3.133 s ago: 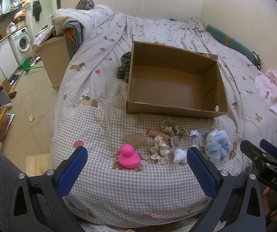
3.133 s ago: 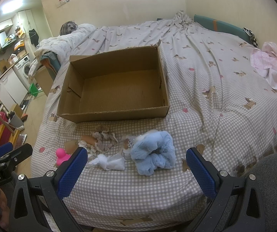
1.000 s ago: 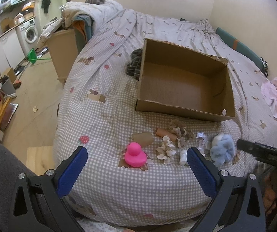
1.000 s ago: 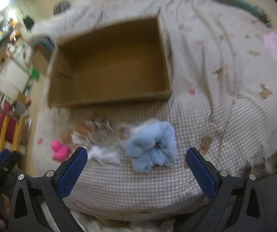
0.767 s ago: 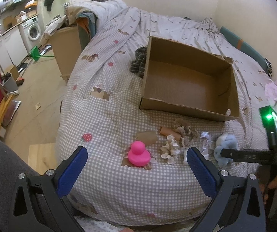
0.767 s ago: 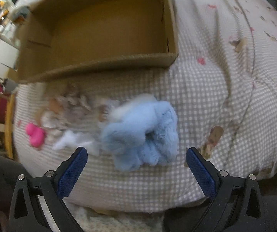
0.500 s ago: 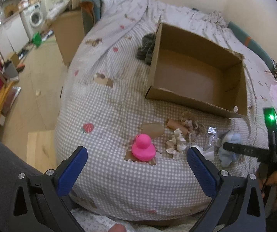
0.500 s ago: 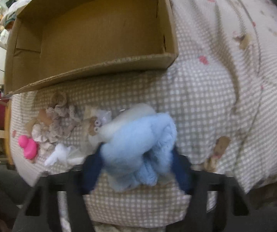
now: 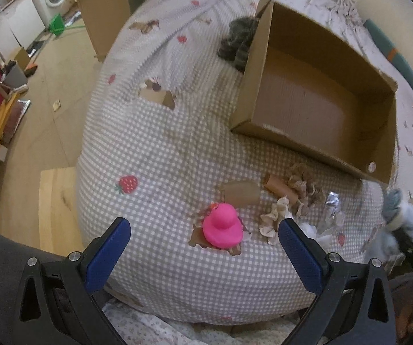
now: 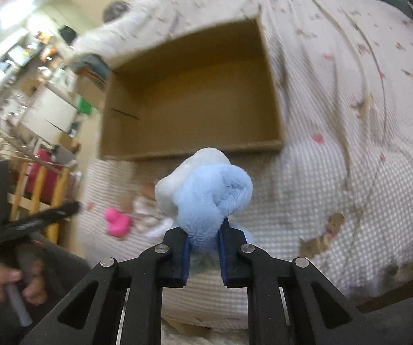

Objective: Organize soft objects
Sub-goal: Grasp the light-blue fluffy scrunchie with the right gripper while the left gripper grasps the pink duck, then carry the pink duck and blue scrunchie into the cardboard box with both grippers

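Gingham-covered bed (image 9: 163, 149); on it a cardboard box (image 9: 315, 155), pink duck (image 9: 222, 225), beige scrunchies (image 9: 295, 198).

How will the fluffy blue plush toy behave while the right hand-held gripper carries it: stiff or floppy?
Probably floppy: the fluffy blue plush toy bulges above the shut right hand-held gripper. It looks light for its size. Its fur squashes between the pads, so it seems unlikely to slip.

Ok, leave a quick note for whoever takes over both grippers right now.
Right gripper: shut on the blue fluffy toy, lifted in front of the cardboard box.
Left gripper: open, holding nothing, above the pink duck.
Done: nothing is in the box.
Left: drop the blue toy in, then the duck and the frilly cloth pieces on the bed.
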